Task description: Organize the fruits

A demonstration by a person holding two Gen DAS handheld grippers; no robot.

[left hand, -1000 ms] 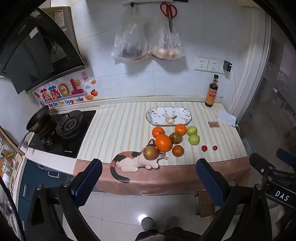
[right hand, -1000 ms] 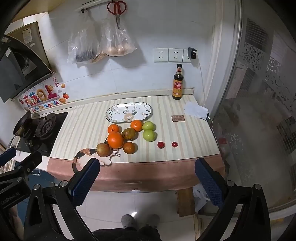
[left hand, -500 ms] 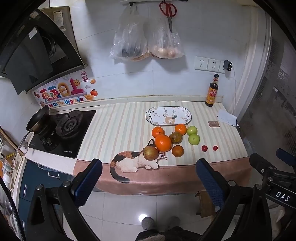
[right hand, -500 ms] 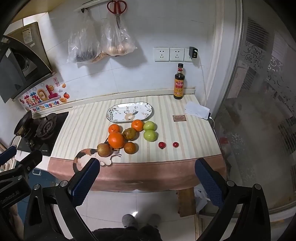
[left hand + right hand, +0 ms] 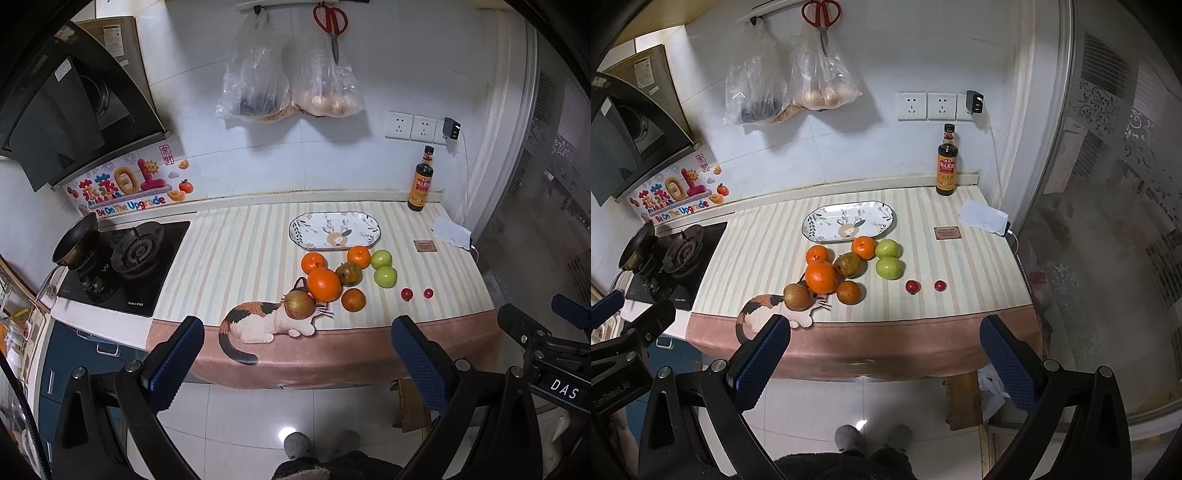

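Note:
Loose fruit lies on the striped counter: a large orange, smaller oranges, two green apples, a brownish pear, a reddish apple and two small red fruits. An empty oval patterned plate sits just behind them. My left gripper and right gripper are both open and empty, held well back from the counter's front edge, above the floor.
A gas stove with a pan is at the counter's left. A sauce bottle stands at the back right, with a white cloth and a small card near it. Bags and scissors hang on the wall.
The right wrist view has drifted slightly, so the counter sits a little lower and to the right in frame. Nothing on the counter has moved.

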